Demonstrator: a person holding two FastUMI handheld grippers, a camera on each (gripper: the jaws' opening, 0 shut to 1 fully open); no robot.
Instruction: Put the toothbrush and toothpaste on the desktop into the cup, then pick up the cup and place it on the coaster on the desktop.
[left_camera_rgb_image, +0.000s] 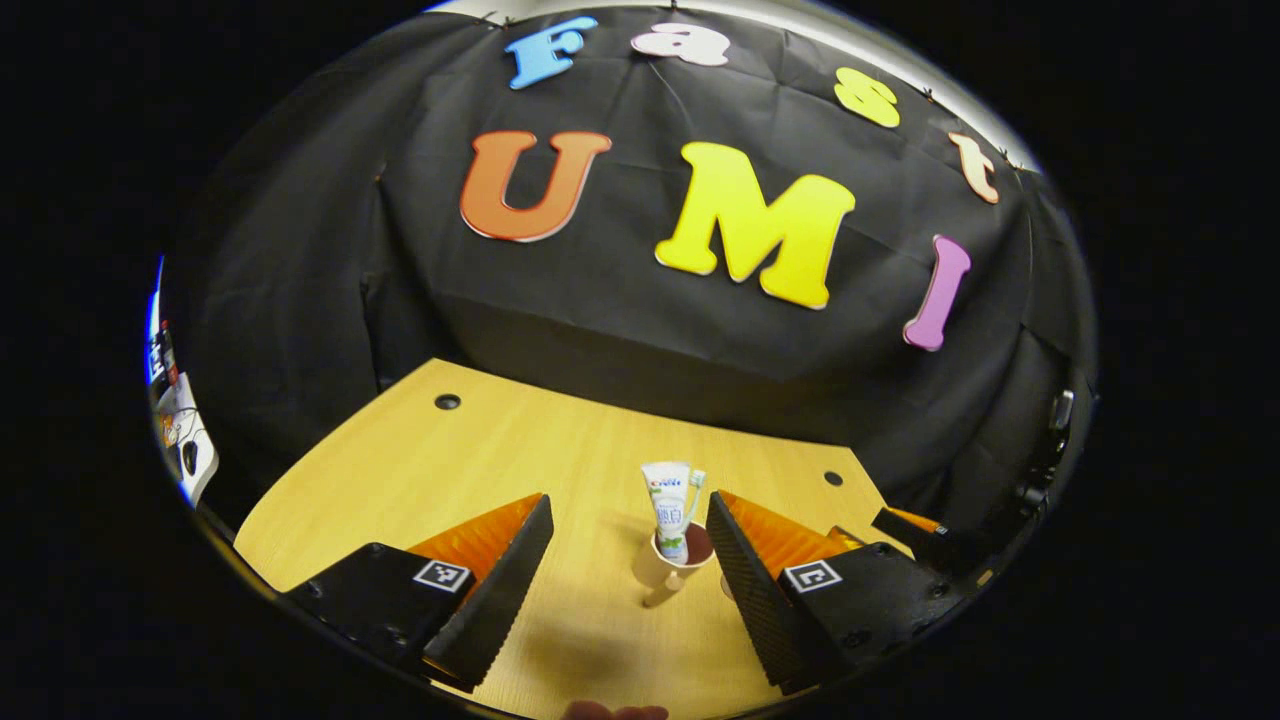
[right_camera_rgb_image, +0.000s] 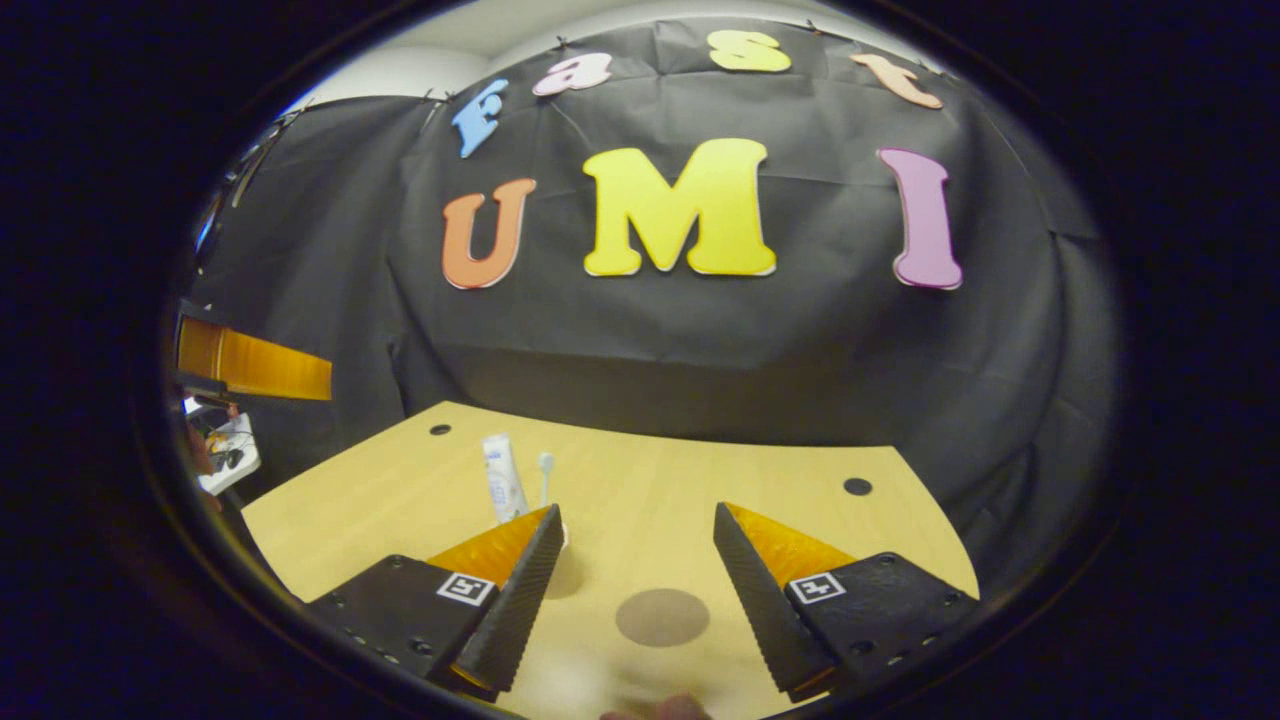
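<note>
Cup (left_camera_rgb_image: 672, 568) is my landmark, standing upright on the wooden desktop (left_camera_rgb_image: 480, 460). I see the toothpaste tube (left_camera_rgb_image: 668, 508) standing in it, cap end down, leaning a little, and the toothbrush (left_camera_rgb_image: 696, 490) just behind the tube, bristle head up above the rim. The cup has a handle pointing toward me.

My left gripper (left_camera_rgb_image: 628, 560) has its jaws spread wide, nothing between the pads. The cup sits ahead of the gap, nearer the right-hand finger (left_camera_rgb_image: 745, 580) than the other; I can't tell whether that finger touches the cup. Beyond that finger I catch a bit of the other gripper at the desktop's edge.

In the right gripper view, my right gripper (right_camera_rgb_image: 635, 565) is also released, jaws wide apart and holding nothing. The cup itself is mostly hidden behind its left-hand finger (right_camera_rgb_image: 525, 590); the toothpaste tube (right_camera_rgb_image: 504, 478) and toothbrush (right_camera_rgb_image: 545, 475) stick up above that finger's tip. The round brown coaster (right_camera_rgb_image: 662, 617) lies flat on the desktop (right_camera_rgb_image: 650, 490), well to the side of the cup, in the gap between the right gripper's fingers and bare. So the cup stands apart from the coaster. Dark holes dot the desktop's far corners beyond the cup.
</note>
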